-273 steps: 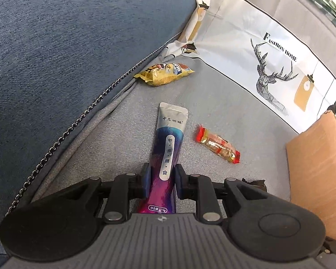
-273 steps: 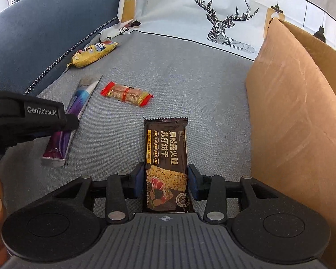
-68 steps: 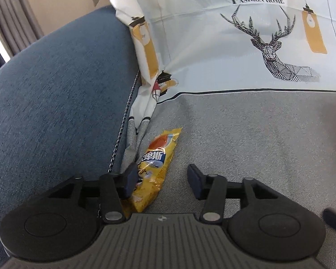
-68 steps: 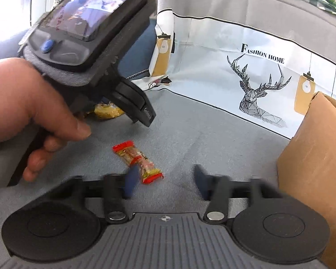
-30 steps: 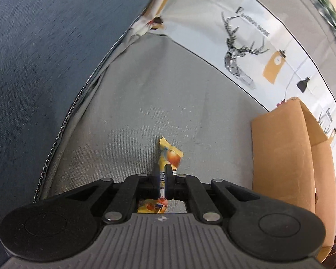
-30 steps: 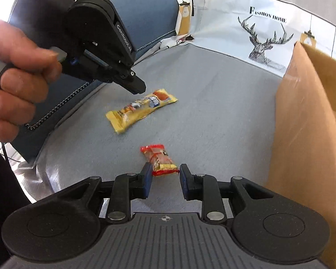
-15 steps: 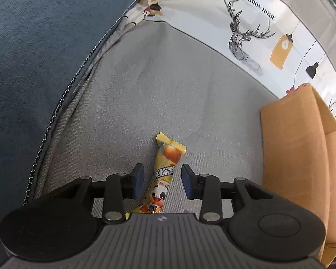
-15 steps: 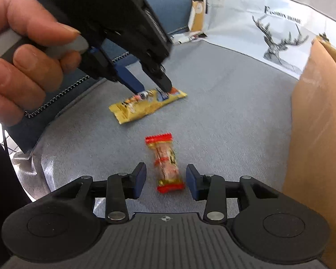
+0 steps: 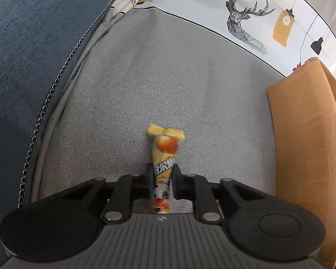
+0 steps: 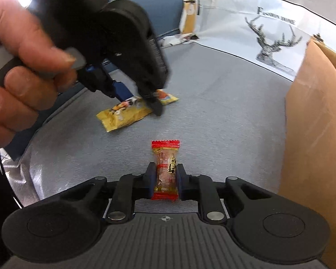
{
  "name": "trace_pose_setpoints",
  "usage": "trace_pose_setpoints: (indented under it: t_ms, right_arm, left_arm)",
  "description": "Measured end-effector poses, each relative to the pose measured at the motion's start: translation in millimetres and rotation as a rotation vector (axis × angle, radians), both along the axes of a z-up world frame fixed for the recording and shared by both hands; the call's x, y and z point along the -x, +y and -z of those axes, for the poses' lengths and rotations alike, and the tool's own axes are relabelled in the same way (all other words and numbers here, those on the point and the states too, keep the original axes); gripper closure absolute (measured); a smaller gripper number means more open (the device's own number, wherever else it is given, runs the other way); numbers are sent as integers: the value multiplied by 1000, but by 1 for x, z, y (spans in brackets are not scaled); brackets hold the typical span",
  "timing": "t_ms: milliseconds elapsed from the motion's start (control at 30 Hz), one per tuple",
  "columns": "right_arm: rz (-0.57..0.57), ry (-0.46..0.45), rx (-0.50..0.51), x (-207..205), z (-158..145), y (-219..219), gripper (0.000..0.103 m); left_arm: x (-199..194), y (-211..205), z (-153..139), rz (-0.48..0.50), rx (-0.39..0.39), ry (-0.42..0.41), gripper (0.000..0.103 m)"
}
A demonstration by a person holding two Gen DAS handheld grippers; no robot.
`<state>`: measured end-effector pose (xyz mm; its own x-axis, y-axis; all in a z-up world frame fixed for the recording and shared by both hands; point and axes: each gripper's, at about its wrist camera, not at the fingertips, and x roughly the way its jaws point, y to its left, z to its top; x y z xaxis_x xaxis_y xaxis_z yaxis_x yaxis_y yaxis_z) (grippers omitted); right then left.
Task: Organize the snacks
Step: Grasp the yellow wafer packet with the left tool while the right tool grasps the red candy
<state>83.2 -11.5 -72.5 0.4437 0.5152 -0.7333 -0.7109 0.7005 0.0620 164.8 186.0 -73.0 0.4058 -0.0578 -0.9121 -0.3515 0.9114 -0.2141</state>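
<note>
A yellow snack packet (image 9: 164, 157) lies on the grey sofa seat, and my left gripper (image 9: 161, 174) is shut on its near half. The same packet (image 10: 127, 112) shows in the right wrist view under the left gripper (image 10: 143, 102), which a hand holds. A small red-ended candy bar (image 10: 166, 170) lies on the seat, and my right gripper (image 10: 166, 177) is shut on its middle. The cardboard box (image 9: 306, 143) stands at the right of both snacks and shows in the right wrist view (image 10: 318, 121) too.
A blue cushion (image 9: 33, 44) with a metal chain (image 9: 47, 98) along its edge borders the seat on the left. A white deer-print cloth (image 9: 246, 15) covers the sofa back. The seat's front edge (image 10: 22, 168) drops off at lower left.
Both grippers have closed from open: the left on the yellow packet, the right on the red candy bar. Both have moved slightly forward over their snacks.
</note>
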Motion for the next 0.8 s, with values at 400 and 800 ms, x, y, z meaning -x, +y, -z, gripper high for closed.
trace_pose_setpoints:
  t_ms: [400,800]
  right_arm:
    - [136,-36,-39,-3,-23,-11,84]
    - [234,-204,-179,-10,-99,-45,84]
  left_arm:
    - [5,5,-21,-24,50,-156,93]
    - [12,0,-62,-71,42,-391,93]
